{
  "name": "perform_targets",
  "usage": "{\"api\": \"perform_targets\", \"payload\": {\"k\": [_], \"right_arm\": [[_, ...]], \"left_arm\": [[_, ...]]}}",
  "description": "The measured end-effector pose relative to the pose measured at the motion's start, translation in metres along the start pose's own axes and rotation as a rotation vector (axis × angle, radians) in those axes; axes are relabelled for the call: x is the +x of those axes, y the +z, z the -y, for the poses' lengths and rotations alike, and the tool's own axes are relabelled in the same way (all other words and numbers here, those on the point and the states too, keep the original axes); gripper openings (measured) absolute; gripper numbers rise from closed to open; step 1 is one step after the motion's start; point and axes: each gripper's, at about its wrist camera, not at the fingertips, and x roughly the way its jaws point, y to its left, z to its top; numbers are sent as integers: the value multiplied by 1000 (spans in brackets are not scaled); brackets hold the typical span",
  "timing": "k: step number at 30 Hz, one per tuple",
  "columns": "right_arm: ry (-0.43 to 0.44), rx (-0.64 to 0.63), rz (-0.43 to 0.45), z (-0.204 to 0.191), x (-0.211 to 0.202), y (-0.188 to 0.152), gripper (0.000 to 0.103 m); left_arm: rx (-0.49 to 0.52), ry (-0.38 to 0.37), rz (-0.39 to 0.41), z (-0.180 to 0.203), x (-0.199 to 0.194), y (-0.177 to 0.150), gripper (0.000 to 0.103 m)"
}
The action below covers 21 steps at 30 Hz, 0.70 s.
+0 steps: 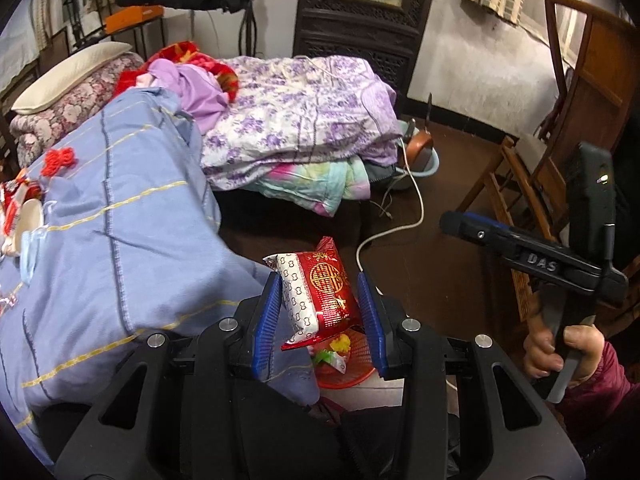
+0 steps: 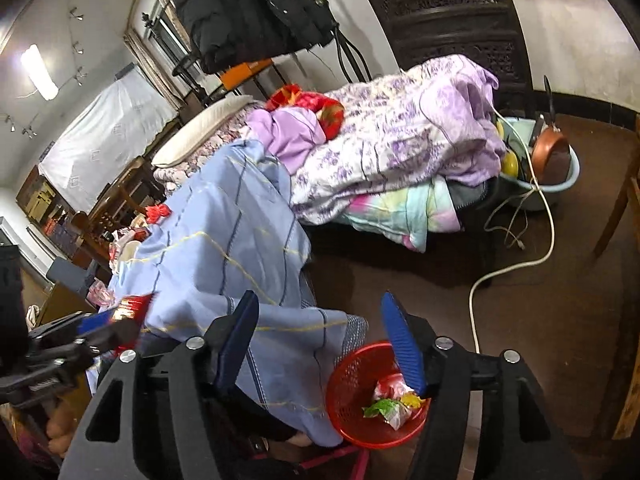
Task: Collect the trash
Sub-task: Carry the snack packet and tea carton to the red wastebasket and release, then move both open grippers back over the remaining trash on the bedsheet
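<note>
Here the left gripper (image 1: 318, 312) is clenched on a red wrapper (image 1: 320, 292), holding it right above the red basket (image 1: 352, 376) on the floor, presumably so it can fall straight in. The right gripper (image 2: 320, 344) stands released with nothing between its fingers, poised over the same basket (image 2: 348, 380), where other wrappers (image 2: 390, 402) already lie. Beside it hangs the blue cloth (image 2: 224, 232) of the desk, more litter (image 2: 132, 236) on top. Farther back is the bed (image 2: 400, 152).
</note>
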Motion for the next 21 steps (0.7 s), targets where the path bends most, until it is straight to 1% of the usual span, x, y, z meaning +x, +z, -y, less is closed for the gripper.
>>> {"api": "perform_targets", "payload": {"k": [6,12,14,16,17,18,21], "right_arm": [[4,0,22,5,-3,1,65],[4,71,8,27,2,0,66],[3,90,4,33,3,-1,66],[4,103,4,38,4,0,66],[4,106,5,39,4,0,66],[6,108,6,40,4,0,66],[11,108,11,40,3,-1,66]], "left_arm": [[38,-25,-57,14,27,8,40],[79,-50,-109,31,52,14,40],[94,-47,-111,35,56,16,41],[108,-37,-109,39,57,17,50],[109,-31,-104,40,57,17,59],[110,-26,-98,40,56,17,65],[104,-16,-89,39,52,19,68]]}}
